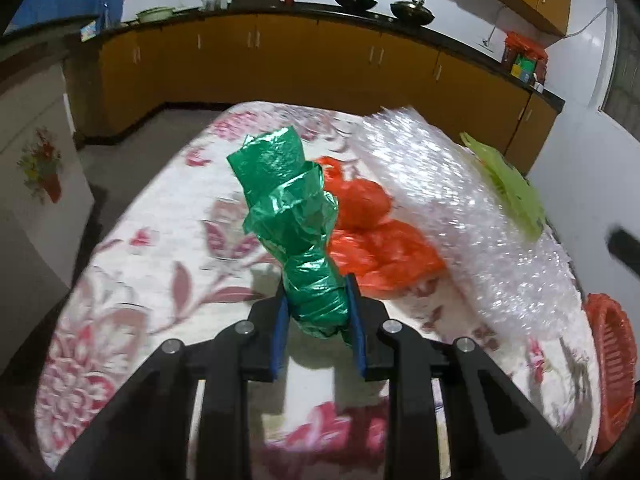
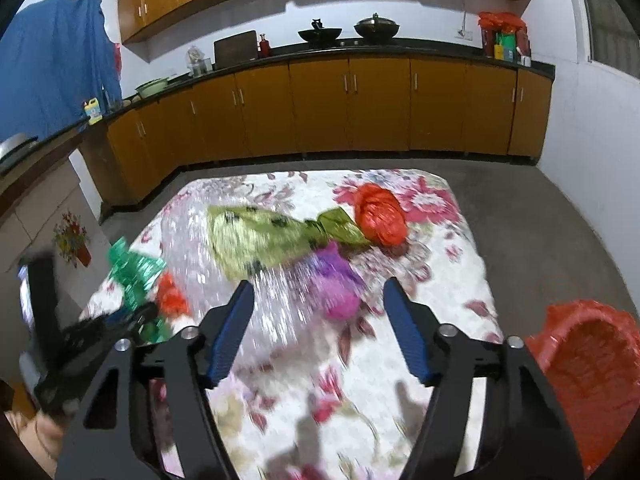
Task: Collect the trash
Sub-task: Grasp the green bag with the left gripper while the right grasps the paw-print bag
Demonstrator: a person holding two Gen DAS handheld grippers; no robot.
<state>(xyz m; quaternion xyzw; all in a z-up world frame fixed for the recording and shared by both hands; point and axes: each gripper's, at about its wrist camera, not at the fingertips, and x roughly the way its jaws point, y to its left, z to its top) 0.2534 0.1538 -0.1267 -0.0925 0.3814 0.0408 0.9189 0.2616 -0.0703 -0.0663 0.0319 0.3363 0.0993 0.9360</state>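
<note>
My left gripper (image 1: 318, 304) is shut on a crumpled green plastic bag (image 1: 292, 216), which sticks up from between its blue pads above the floral tablecloth (image 1: 160, 240). Right of it lie orange plastic bags (image 1: 380, 248) and a sheet of bubble wrap (image 1: 460, 200). In the right wrist view my right gripper (image 2: 318, 296) stands open over the table, with nothing between its fingers. Just beyond it lie a purple bag (image 2: 336, 280), a yellow-green bag (image 2: 264, 236) and a red bag (image 2: 380, 214). The left gripper (image 2: 132, 316) with the green bag (image 2: 136, 272) shows at the left.
A red basket (image 2: 592, 368) stands at the table's right edge, also the red basket (image 1: 612, 360) in the left wrist view. A light green object (image 1: 504, 184) lies beyond the bubble wrap. Orange kitchen cabinets (image 2: 360, 104) run along the far wall, with grey floor between them and the table.
</note>
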